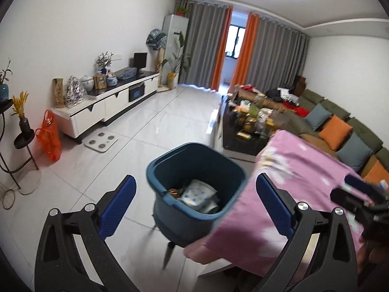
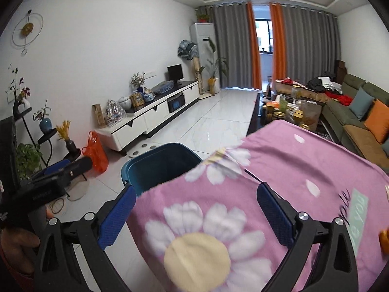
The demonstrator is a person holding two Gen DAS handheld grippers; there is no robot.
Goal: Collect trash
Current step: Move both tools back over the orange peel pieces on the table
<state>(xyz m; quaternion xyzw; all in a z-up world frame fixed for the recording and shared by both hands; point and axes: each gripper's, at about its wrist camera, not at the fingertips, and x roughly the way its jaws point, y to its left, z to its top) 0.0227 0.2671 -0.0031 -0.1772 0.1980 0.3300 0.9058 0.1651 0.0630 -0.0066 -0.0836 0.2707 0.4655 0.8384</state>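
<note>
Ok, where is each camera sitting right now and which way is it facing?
Left wrist: on the open left gripper, looking down at the blue bin beside the pink floral cloth; the right gripper shows at the right edge.
Right wrist: on the open right gripper, over the cloth, facing down the room; the left gripper and a hand show at left.
Shared: bin, cloth, TV cabinet, orange curtains.

I can read little here. On the pink flowered cloth (image 2: 304,170), to the right of my right gripper's right finger (image 2: 272,216), a pale green patch (image 2: 358,221) carries white letters ending in "you"; the black script beside it is too blurred to read. Small white lettering on the black body of the left gripper (image 2: 43,192), left of my fingers, is illegible.
</note>
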